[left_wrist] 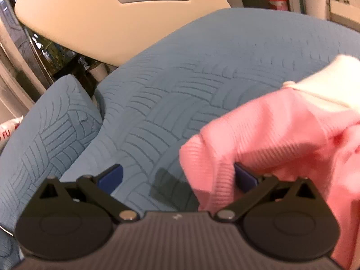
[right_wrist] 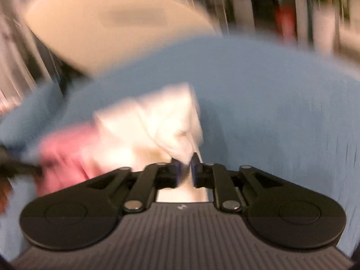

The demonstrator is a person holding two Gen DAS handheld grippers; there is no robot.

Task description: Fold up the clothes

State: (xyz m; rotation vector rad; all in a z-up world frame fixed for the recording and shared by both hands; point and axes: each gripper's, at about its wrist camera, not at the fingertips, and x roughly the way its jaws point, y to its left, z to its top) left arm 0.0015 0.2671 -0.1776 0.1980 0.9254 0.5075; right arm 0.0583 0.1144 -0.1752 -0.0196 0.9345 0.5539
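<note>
Pink and white garment held up over the blue quilted cushion

The right gripper (right_wrist: pixel 185 168) is clenched on a white edge of the garment (left_wrist: pixel 276 130), lifting it clear of the cushion (left_wrist: pixel 191 72), likely so the cloth hangs free and can be spread or doubled over. The right view is heavily smeared, so finer detail there is lost. The left gripper (left_wrist: pixel 177 177) stands released, its jaws wide apart; the ribbed pink hem drapes over its right finger (left_wrist: pixel 244 176) and sits partly between the jaws, nothing pinched. The garment hangs to the right and just beyond that gripper, bunched rather than flat; a beige tabletop (left_wrist: pixel 101 22) lies far behind.
</note>
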